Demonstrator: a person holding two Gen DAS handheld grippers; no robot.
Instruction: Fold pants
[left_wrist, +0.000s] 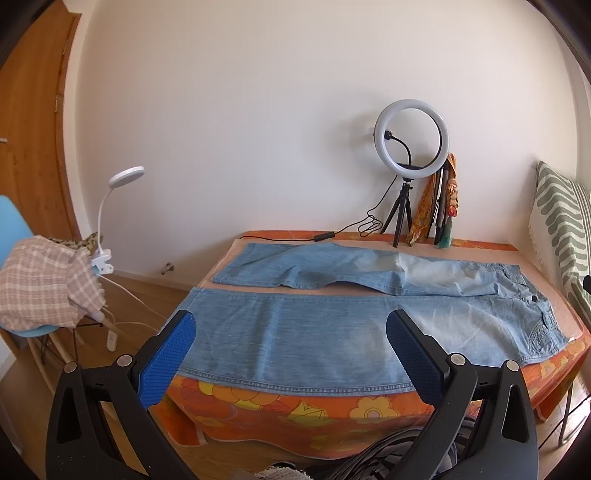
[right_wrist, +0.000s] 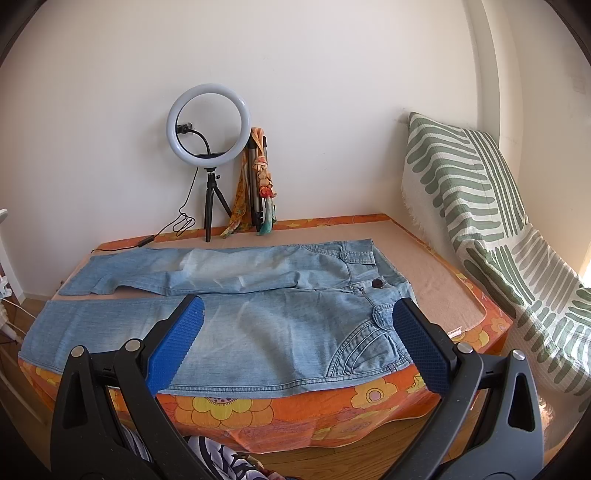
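Light blue jeans (left_wrist: 332, 332) lie flat on the table with the orange floral cloth (left_wrist: 295, 410), legs spread apart to the left, waistband to the right. The near leg runs along the table's front edge, the far leg lies behind it. In the right wrist view the jeans (right_wrist: 277, 325) show the button and pocket at the right. My left gripper (left_wrist: 291, 354) is open and empty, hovering in front of the near leg. My right gripper (right_wrist: 299, 339) is open and empty, in front of the hip and pocket area.
A ring light on a tripod (left_wrist: 410, 147) with its cable, and a folded umbrella (left_wrist: 448, 199), stand at the table's back edge. A striped cushion (right_wrist: 480, 221) leans at the right. A blue chair with a checked cloth (left_wrist: 44, 284) and a clip lamp (left_wrist: 110, 221) stand at the left.
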